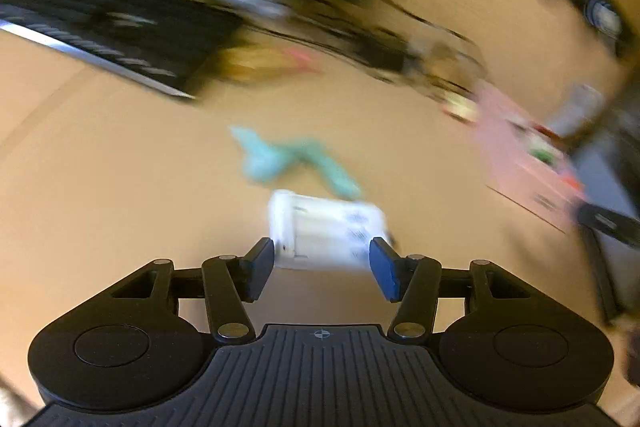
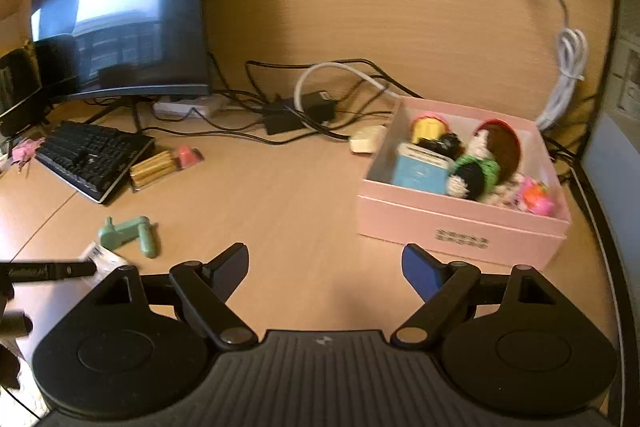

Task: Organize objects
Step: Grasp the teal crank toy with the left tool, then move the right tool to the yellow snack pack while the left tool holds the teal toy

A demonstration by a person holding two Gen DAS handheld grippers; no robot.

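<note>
Left gripper [image 1: 322,261]: jaws partly closed on a white pack [image 1: 326,231], one pad at each of its sides; the view is blurred, so contact looks likely but is not crisp.
Right gripper [image 2: 326,269]: jaws wide, nothing between them, above bare bench [image 2: 288,195].
White pack: at the left jaws, just above the bench, near the green tool [image 1: 296,159]; in the right view its corner [image 2: 102,259] shows at the left edge.
Green tool [image 2: 128,233]: lying flat on the bench, left of the right gripper.
Pink box [image 2: 460,227]: open, at the right of the bench, holding small toys and a blue tin [image 2: 420,173].
Keyboard [image 2: 90,157]: far left, before the monitor [image 2: 120,15].
Yellow pack [image 2: 154,167]: just beside the keyboard.
</note>
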